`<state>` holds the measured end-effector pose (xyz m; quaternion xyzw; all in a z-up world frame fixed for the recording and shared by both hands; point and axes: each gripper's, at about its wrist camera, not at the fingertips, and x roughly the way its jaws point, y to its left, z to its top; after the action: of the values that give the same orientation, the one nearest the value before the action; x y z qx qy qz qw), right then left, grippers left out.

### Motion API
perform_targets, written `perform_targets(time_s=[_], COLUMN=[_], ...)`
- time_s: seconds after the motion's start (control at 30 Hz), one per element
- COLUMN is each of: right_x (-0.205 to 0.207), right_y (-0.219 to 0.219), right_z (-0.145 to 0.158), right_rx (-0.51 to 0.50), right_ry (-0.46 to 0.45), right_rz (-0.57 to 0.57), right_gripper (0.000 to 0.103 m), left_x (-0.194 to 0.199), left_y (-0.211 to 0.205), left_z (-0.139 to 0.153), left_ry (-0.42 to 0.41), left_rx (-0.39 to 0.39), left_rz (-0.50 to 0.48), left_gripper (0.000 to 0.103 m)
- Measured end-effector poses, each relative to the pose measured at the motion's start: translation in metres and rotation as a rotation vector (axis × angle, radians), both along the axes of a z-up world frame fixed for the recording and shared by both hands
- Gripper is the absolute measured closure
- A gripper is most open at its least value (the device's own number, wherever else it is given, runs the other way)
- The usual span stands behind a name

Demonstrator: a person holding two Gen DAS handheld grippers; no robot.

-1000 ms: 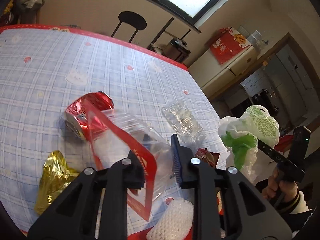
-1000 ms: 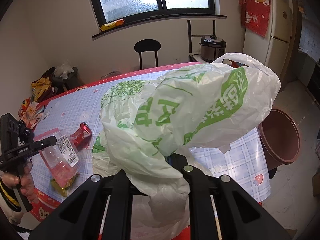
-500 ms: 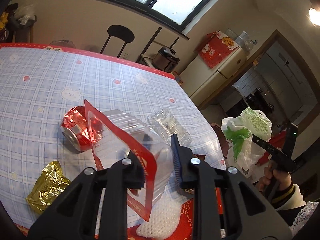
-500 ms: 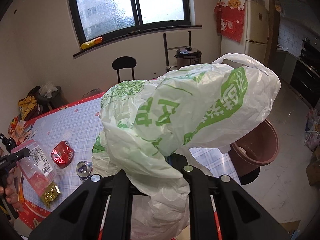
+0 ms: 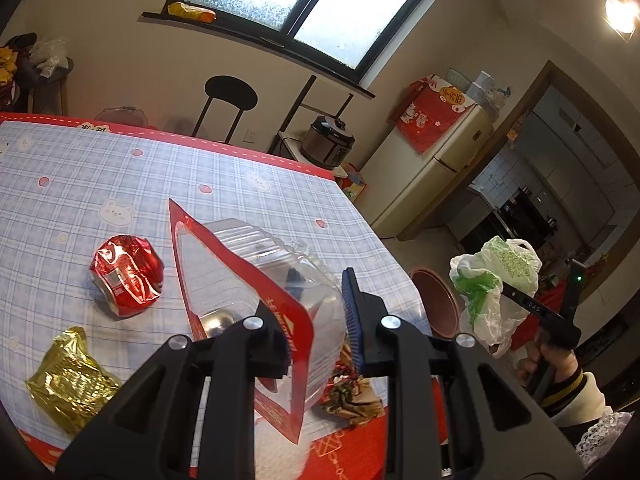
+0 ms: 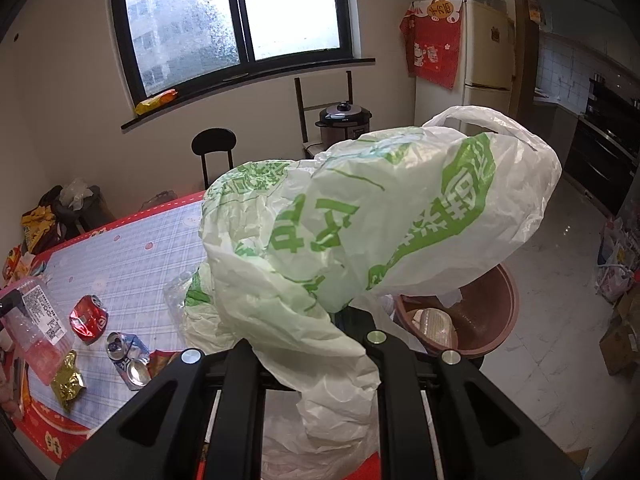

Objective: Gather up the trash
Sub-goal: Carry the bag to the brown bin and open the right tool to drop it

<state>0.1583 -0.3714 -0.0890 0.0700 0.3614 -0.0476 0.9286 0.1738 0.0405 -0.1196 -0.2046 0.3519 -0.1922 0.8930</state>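
Two grippers loaded: left gripper point(image 5: 316, 320) clamps a clear clamshell tray point(image 5: 256, 276) above the table's point(image 5: 120, 176) near edge; right gripper point(image 6: 312, 344) pinches a plastic bag point(image 6: 376, 232) over the brown bin point(image 6: 492, 320). Judged partway: red can point(image 5: 126, 276), gold wrapper point(image 5: 70, 380), blue can point(image 6: 126, 352) remain on table.

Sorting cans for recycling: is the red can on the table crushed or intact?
Crushed. The red can lies crumpled and dented on the table.
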Motion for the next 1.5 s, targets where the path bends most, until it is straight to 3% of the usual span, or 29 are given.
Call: perform_targets(time_s=[0.2, 0.57, 0.87, 0.93, 1.07, 1.17, 1.27, 1.5], right_x=[0.015, 0.06, 0.106, 0.115, 0.121, 0.118, 0.113, 0.089], right_y=[-0.065, -0.181, -0.212, -0.218, -0.224, -0.224, -0.227, -0.247], right_z=[-0.004, -0.044, -0.087, -0.098, -0.103, -0.096, -0.084, -0.055], right_rx=[-0.065, -0.202, -0.222, -0.191, -0.11, -0.09, -0.06, 0.032], right_ry=[0.021, 0.106, 0.18, 0.207, 0.206, 0.182, 0.142, 0.051], right_rz=[-0.025, -0.085, -0.077, -0.085, -0.075, -0.074, -0.09, -0.152], right_gripper=[0.089, 0.089, 0.086, 0.076, 0.035, 0.022, 0.011, 0.005], left_x=[-0.001, -0.005, -0.003, 0.0, 0.005, 0.009, 0.016, 0.032], left_y=[-0.051, -0.131, -0.164, -0.167, -0.174, -0.178, -0.186, -0.207], left_z=[0.007, 0.005, -0.002, -0.002, 0.0, 0.0, 0.001, 0.002], left_ry=[0.0, 0.014, 0.05, 0.053, 0.054, 0.054, 0.051, 0.043], left_rx=[0.015, 0.039, 0.068, 0.076, 0.088, 0.091, 0.093, 0.087], left_rz=[0.023, 0.067, 0.078, 0.074, 0.057, 0.038, 0.011, -0.067], left_gripper=[0.078, 0.078, 0.078, 0.078, 0.078, 0.078, 0.078, 0.078])
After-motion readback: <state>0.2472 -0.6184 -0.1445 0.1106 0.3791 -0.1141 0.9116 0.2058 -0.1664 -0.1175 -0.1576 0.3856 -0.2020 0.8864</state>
